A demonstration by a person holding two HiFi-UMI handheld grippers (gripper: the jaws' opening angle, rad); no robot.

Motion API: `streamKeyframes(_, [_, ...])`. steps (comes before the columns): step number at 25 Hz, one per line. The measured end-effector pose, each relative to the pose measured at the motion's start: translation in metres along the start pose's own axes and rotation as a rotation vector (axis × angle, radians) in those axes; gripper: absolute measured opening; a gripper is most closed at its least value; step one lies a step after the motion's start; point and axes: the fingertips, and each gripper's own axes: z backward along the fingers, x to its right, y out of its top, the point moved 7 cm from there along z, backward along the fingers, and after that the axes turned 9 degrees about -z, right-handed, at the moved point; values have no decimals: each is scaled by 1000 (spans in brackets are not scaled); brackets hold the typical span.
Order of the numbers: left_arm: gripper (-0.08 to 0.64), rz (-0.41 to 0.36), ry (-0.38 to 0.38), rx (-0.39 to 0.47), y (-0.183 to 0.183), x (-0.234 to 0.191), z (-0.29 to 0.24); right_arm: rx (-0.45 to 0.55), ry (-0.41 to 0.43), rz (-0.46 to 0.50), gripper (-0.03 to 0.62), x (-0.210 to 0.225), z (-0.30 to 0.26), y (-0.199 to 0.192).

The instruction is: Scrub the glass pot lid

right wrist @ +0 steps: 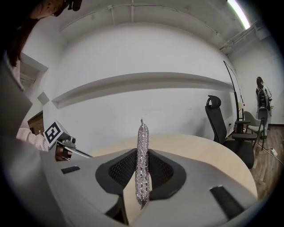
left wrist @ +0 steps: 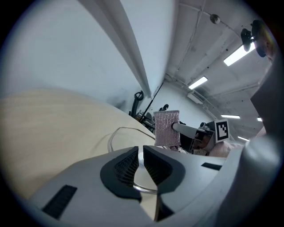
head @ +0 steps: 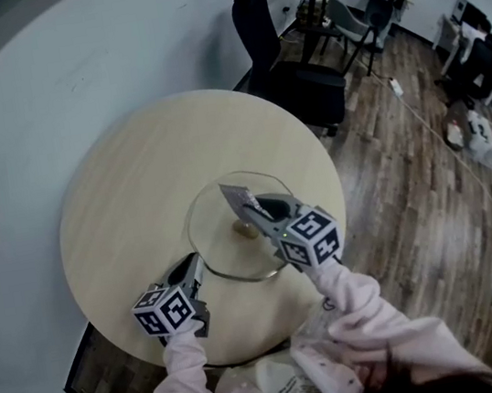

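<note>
The glass pot lid (head: 221, 246) lies flat on the round table (head: 125, 191) just ahead of the left claw (head: 196, 264), its near rim passing between that claw's slightly parted jaws. The right claw (head: 260, 211) reaches over the lid from the left claw's right, and the scrubbing pad (head: 239, 199) clamped between its jaws juts out ahead of them. Beyond the table, ahead and right of both claws, stands an office chair (head: 297, 81).
</note>
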Motion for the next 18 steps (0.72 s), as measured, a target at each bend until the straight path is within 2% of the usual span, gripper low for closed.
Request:
streamKeyframes(10, [151,178,-13,-42,-23,-31,-19,-44,23,-12,72,13,-33,8])
streamKeyframes(18, [181,239,-37,-86,-35,-36,-35,-101,27,65,72,21,-57,18])
